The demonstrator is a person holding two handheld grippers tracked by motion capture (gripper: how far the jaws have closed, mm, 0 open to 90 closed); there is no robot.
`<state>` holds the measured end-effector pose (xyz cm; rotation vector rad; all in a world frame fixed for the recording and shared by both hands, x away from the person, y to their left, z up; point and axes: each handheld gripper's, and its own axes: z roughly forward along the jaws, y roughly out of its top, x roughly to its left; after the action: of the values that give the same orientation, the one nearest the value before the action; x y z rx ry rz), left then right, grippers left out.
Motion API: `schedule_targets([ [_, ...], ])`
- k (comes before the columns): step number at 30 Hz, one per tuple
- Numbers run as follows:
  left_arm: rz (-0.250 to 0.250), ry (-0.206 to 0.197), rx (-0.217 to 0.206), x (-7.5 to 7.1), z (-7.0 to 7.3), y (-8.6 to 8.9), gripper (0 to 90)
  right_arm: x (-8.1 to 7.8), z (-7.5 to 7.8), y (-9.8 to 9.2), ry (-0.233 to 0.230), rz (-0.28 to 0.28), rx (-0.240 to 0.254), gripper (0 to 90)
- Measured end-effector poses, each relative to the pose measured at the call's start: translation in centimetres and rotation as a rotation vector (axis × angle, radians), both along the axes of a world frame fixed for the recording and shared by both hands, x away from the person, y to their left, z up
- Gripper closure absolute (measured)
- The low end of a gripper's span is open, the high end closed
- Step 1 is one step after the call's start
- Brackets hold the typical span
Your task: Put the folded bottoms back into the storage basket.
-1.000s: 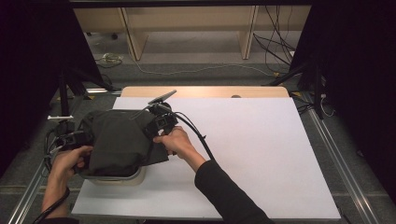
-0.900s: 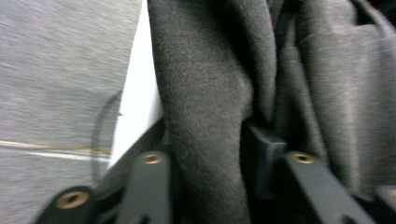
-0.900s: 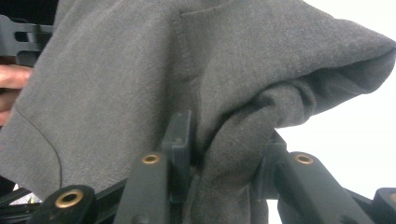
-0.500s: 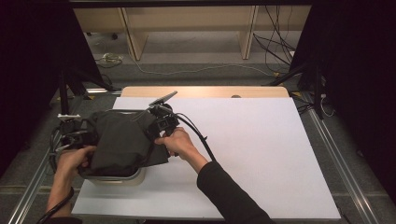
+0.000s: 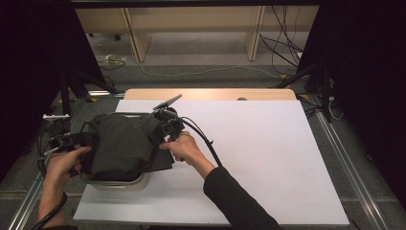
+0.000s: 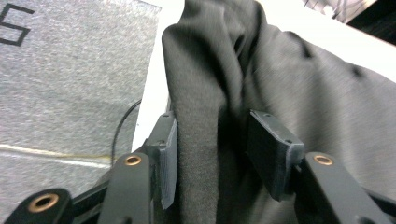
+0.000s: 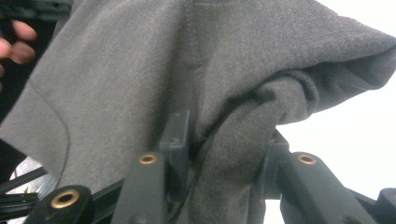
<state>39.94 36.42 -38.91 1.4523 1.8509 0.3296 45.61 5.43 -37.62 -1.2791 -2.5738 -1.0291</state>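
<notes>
A dark grey cloth (image 5: pixel 119 146) lies heaped over a pale basin (image 5: pixel 117 183) at the table's left. My left gripper (image 5: pixel 84 143) is at the cloth's left edge. Its jaws have just been opening, and a fold of the cloth (image 6: pixel 289 84) stands between them. In the left gripper view (image 6: pixel 212 149), one pad touches the fold and the other stands off it. My right gripper (image 5: pixel 160 132) is at the cloth's right edge. In the right gripper view (image 7: pixel 226 144), it is shut on a bunched fold of the cloth (image 7: pixel 140 70).
The white table sheet (image 5: pixel 268 158) stretches to the right of the basin. A grey carpet floor (image 6: pixel 70 70) lies beyond the table's left edge. Black cables (image 5: pixel 206 141) trail from the right gripper across the sheet. Metal rails run along both table sides.
The left hand has lifted slightly at the cloth's left edge, and the cloth's left side has shifted a little. The right hand has stayed put.
</notes>
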Motion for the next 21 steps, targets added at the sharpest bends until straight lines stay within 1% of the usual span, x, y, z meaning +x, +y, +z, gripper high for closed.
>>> schedule_targets([
  [1, -0.010, 0.001, -0.001, 0.0, 0.0, -0.2, 54.1, 0.0, 0.0, 0.0, 0.000, 0.000, 0.000, 63.5],
  [2, -0.019, 0.008, 0.013, 0.2, -0.2, -0.6, 54.4, 0.0, 0.0, 0.0, -0.001, 0.000, -0.002, 63.4],
  [3, -0.019, 0.008, 0.013, 0.2, -0.2, -0.6, 55.9, 0.0, 0.0, 0.1, -0.001, 0.000, -0.002, 63.3],
  [4, -0.030, 0.023, 0.045, 0.5, -0.6, -1.4, 59.0, 0.0, 0.0, 0.1, 0.000, -0.001, -0.001, 63.2],
  [5, -0.029, 0.031, 0.069, 0.9, -1.2, -2.0, 61.2, -0.1, 0.0, 0.1, -0.001, -0.002, 0.000, 63.2],
  [6, -0.025, 0.037, 0.082, 1.1, -1.6, -2.3, 63.8, -0.1, 0.0, 0.1, 0.000, -0.002, 0.001, 63.2],
  [7, -0.025, 0.037, 0.082, 1.1, -1.6, -2.3, 66.0, -0.1, 0.0, 0.2, 0.000, -0.003, 0.002, 63.1],
  [8, -0.030, 0.066, 0.110, 1.7, -2.8, -3.2, 66.9, -0.1, 0.0, 0.2, 0.000, -0.002, 0.004, 63.1],
  [10, -0.034, 0.103, 0.141, 2.2, -4.0, -3.6, 66.8, -0.2, 0.0, 0.3, -0.002, -0.001, 0.005, 62.9],
  [11, -0.028, 0.108, 0.140, 2.2, -4.3, -3.7, 66.6, -0.2, 0.0, 0.4, -0.003, 0.002, 0.006, 62.7],
  [12, -0.031, 0.108, 0.135, 2.1, -4.1, -3.5, 65.9, -0.2, 0.1, 0.4, -0.003, 0.003, 0.006, 62.3],
  [13, -0.032, 0.097, 0.129, 2.0, -3.5, -3.3, 64.6, -0.3, 0.1, 0.4, -0.006, 0.006, 0.004, 61.7],
  [15, -0.034, 0.059, 0.104, 1.5, -2.4, -2.8, 60.2, -0.3, 0.1, 0.4, -0.003, 0.009, 0.006, 60.0],
  [16, -0.030, 0.031, 0.084, 1.2, -1.7, -2.6, 58.3, -0.3, 0.1, 0.3, 0.000, 0.010, 0.009, 59.2],
  [18, -0.032, -0.010, 0.066, 0.8, -0.4, -2.5, 58.4, -0.3, 0.2, 0.3, 0.009, 0.011, 0.019, 57.0],
  [19, -0.047, -0.020, 0.065, 0.7, 0.1, -2.8, 59.8, -0.3, 0.2, 0.3, 0.011, 0.011, 0.023, 56.4],
  [21, -0.101, -0.019, 0.062, 0.7, 0.4, -3.7, 62.8, -0.3, 0.2, 0.3, 0.005, 0.014, 0.026, 55.5],
])
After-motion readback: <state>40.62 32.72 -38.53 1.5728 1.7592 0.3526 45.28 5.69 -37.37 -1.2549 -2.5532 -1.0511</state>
